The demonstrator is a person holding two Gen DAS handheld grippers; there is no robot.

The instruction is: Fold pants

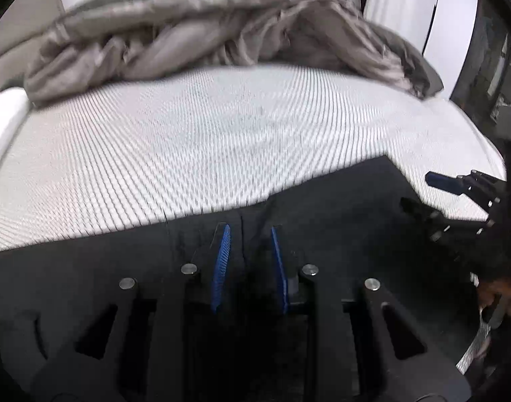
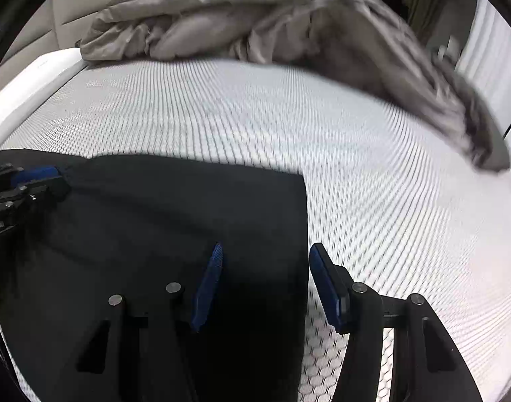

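The black pants (image 1: 322, 207) lie flat on the white patterned mattress (image 1: 195, 140), near its front edge. My left gripper (image 1: 250, 231) is open just above the pants, its blue pads apart over the dark cloth. My right gripper (image 2: 265, 249) is open too, straddling the right edge of the pants (image 2: 175, 211), its left pad over the cloth and its right pad over the mattress (image 2: 373, 174). The right gripper shows at the right edge of the left wrist view (image 1: 450, 184). The left gripper shows at the left edge of the right wrist view (image 2: 37, 174).
A crumpled grey-brown blanket (image 1: 202, 33) lies heaped along the far side of the mattress and shows in the right wrist view (image 2: 289, 23) too. A white bed rail (image 2: 27, 83) runs along the left. White curtains (image 1: 399, 3) hang at the back right.
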